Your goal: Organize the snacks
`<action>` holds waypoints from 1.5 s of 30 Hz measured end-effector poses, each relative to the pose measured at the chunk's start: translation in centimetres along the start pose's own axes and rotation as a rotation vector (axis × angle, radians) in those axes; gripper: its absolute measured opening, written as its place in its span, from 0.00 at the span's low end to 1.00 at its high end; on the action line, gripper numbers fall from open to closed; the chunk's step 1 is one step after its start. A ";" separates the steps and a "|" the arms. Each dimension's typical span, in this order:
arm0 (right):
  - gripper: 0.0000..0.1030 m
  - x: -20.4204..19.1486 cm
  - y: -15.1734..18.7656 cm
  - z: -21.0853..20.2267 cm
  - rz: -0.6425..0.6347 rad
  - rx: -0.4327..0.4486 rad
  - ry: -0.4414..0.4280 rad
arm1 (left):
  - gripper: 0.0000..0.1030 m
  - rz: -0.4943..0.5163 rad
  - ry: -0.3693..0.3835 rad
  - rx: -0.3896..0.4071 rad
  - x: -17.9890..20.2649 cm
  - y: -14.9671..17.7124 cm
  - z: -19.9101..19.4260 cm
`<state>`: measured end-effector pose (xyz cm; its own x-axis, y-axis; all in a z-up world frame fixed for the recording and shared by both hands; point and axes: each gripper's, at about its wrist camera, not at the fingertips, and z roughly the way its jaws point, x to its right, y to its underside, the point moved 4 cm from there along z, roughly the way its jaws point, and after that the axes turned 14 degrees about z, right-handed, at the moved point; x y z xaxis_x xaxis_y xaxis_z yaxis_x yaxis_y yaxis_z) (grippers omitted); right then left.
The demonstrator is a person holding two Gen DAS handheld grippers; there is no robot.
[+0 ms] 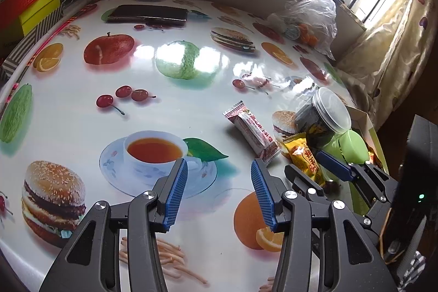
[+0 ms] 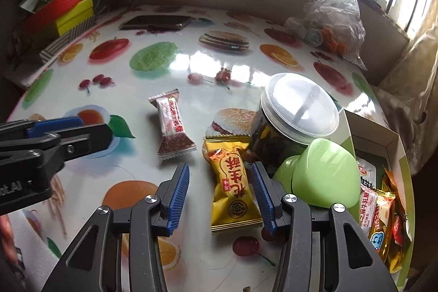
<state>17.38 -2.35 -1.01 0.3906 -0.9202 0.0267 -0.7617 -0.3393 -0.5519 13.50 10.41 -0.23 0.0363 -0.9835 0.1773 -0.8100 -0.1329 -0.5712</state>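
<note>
- While the right gripper [image 2: 220,193] hangs low over the table [image 2: 191,67], its blue pads stand apart with the yellow snack packet [image 2: 232,193] lying between them; the right pad is just beside the wrapper, the left pad clear of it, and I cannot tell whether either truly touches.
- Just left of that packet lies the red-and-white snack bar [image 2: 172,125], flat on the fruit-print cloth and untouched.
- Behind the yellow packet stands a clear-lidded jar [image 2: 295,116], with a green plastic container [image 2: 325,174] leaning against it.
- At the right edge sits a cardboard box [image 2: 394,144] holding several wrapped snacks.
- Off to the left, the left gripper [image 1: 219,190] hovers half open above the printed teacup, holding nothing.
- Far back lie a dark phone [image 2: 158,22] and a crumpled plastic bag [image 2: 336,18].
</note>
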 end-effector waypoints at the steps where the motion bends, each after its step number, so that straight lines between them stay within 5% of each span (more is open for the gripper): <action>1: 0.45 -0.2 0.1 0.2 -0.012 -0.004 -0.014 | 0.48 -0.001 0.000 -0.001 0.0 0.0 0.0; 9: 0.25 -0.8 0.0 0.4 0.029 -0.040 -0.125 | 0.48 -0.002 0.002 0.002 -0.4 -0.6 0.1; 30: 0.20 0.8 2.3 -1.4 0.161 -0.054 -0.224 | 0.48 0.089 0.064 -0.037 2.7 -3.3 3.4; 45: 0.20 2.4 2.9 -1.8 0.212 -0.041 -0.233 | 0.48 0.151 -0.027 -0.077 4.1 -3.4 5.9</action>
<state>15.18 -5.89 -1.05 0.3256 -0.9031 -0.2799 -0.8571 -0.1569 -0.4906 19.87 6.11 -2.27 -0.0745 -0.9947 0.0715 -0.8500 0.0258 -0.5262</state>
